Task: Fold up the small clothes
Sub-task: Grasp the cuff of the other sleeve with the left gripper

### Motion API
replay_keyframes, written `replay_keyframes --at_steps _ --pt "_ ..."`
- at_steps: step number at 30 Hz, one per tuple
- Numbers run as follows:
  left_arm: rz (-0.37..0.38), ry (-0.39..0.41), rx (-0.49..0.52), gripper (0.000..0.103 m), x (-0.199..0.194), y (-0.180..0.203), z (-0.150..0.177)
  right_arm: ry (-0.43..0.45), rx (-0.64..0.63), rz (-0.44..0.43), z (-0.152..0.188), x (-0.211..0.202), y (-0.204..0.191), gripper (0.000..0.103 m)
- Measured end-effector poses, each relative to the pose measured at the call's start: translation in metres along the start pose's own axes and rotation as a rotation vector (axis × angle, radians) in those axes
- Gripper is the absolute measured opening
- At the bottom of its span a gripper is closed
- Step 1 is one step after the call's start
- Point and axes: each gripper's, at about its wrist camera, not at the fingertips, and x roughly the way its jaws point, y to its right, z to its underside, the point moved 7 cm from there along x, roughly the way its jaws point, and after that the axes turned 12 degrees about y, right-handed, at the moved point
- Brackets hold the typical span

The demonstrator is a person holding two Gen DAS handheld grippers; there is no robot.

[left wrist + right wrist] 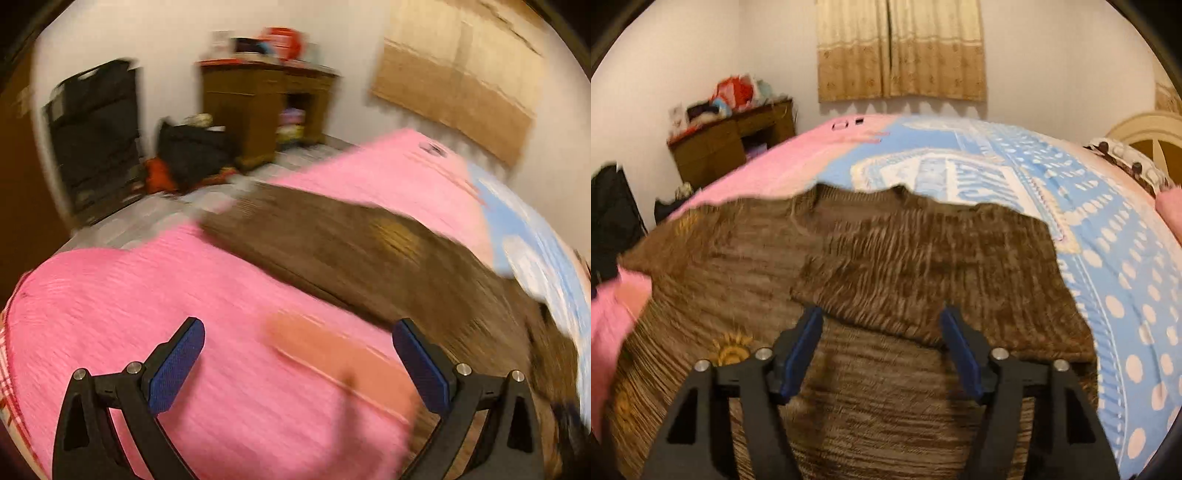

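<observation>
A brown knitted sweater (886, 280) lay spread across the bed, resting partly on the pink blanket (746, 177) and partly on the blue dotted bedcover (1108, 266). Its right sleeve was folded inward over the body, the cuff end lying just ahead of the right gripper (882, 350). That gripper hung over the sweater's lower body with its blue pads (803, 347) standing well apart and nothing pinched between them; the sleeve's edge lay beyond the tips. In the left wrist view, which was heavily blurred, the left gripper (298, 365) was spread wide over the pink blanket and held nothing. A soft orange-pink patch (332, 362) showed on the blanket between its fingers, too smeared to identify. The sweater (369, 251) ran as a brown band across the blanket ahead and to the right of the gripper. Beyond the bed stood a wooden desk (731, 140) with clutter on top, a dark bag (192, 151) on the floor, and beige curtains (899, 48) on the far wall.
</observation>
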Motion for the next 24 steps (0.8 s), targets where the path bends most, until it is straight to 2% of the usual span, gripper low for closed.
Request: replay_keyframes --at_steps 3,5,10,13,14,15,16,18,21,24 --pt "-0.061 -0.023 -0.103 0.102 0.026 -0.037 -0.017 0.01 0.023 0.0 -0.001 -0.001 0.006 0.074" --pt "-0.054 -0.049 -0.165 0.102 0.044 -0.05 -0.024 0.003 0.054 -0.001 0.0 0.001 0.013 0.075" --pt "-0.034 -0.134 -0.275 0.099 0.084 -0.053 -0.024 -0.031 0.084 0.001 0.005 0.004 0.016 0.075" --pt "-0.029 -0.111 -0.297 0.098 0.091 -0.049 -0.027 -0.033 0.082 -0.001 0.006 0.004 0.015 0.075" --pt "-0.007 -0.112 -0.302 0.092 0.093 -0.048 -0.027 -0.034 0.083 -0.001 0.006 0.004 0.015 0.075" --pt "-0.013 -0.108 -0.298 0.078 0.093 -0.047 -0.027 -0.037 0.084 -0.002 0.006 0.005 0.015 0.075" --pt "-0.032 -0.101 -0.286 0.07 0.094 -0.048 -0.028 -0.039 0.085 -0.002 0.007 0.005 0.015 0.075" --pt "-0.059 -0.096 -0.273 0.041 0.097 -0.051 -0.028 -0.045 0.088 -0.002 0.008 0.007 0.016 0.075" --pt "-0.054 -0.086 -0.311 0.023 0.101 -0.061 -0.028 -0.051 0.089 0.002 0.008 0.008 0.016 0.074" --pt "-0.043 -0.087 -0.341 0.01 0.1 -0.068 -0.028 -0.05 0.091 0.003 0.008 0.008 0.016 0.074"
